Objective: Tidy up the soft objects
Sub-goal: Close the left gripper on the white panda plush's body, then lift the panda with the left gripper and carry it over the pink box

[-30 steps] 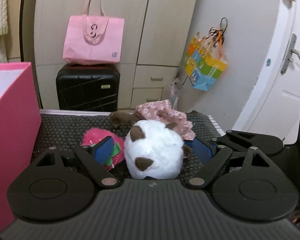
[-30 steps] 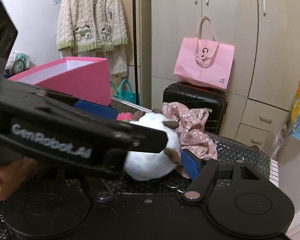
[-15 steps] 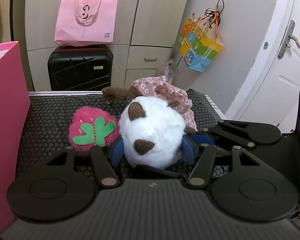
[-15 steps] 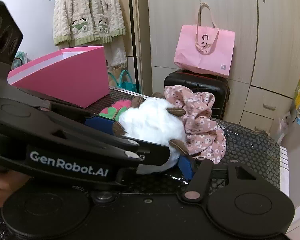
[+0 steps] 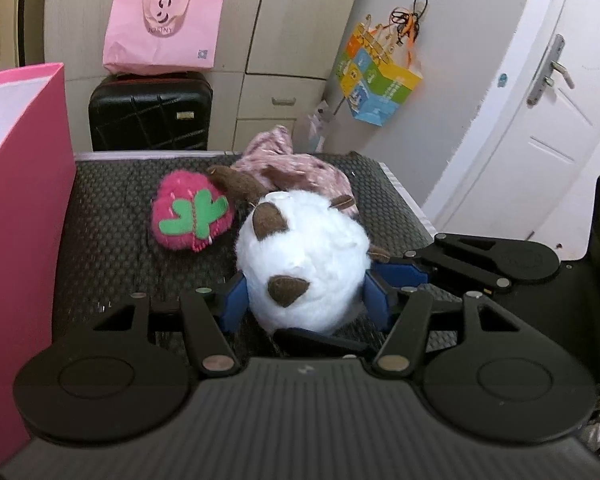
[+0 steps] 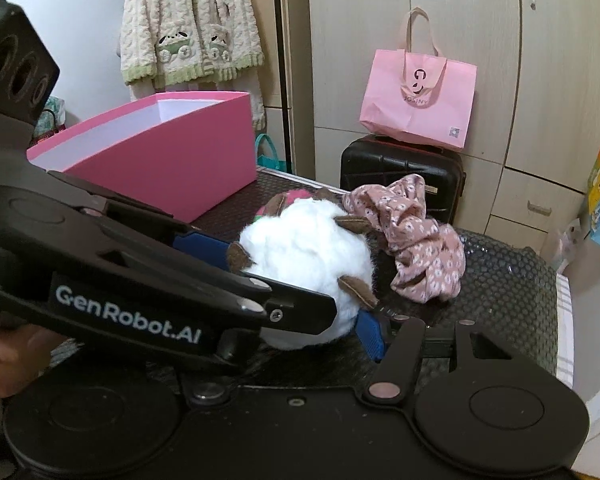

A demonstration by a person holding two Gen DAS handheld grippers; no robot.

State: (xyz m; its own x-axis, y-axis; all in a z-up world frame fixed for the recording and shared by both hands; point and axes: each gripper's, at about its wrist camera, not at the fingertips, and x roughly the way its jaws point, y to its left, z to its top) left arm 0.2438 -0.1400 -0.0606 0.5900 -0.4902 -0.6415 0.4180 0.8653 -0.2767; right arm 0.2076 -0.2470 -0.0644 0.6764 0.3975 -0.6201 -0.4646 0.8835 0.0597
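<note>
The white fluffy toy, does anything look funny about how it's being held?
Yes. Both the left hand-held gripper and the right hand-held gripper clamp the same white toy at once, squeezing its fur. The pink box stands ready beside it, empty as far as shows.

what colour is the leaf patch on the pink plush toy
Green, on the pink plush toy; clearest in the left wrist view.

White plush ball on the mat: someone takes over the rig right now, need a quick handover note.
Left gripper: jaws shut on the white plush ball.
Right gripper: jaws pressed on the same ball from the other side.
Strawberry plush and floral cloth lie on the black mat.
Pink box stands open at the mat's left.
Done: ball gripped. Left: ball, strawberry and cloth not yet in the box.
</note>
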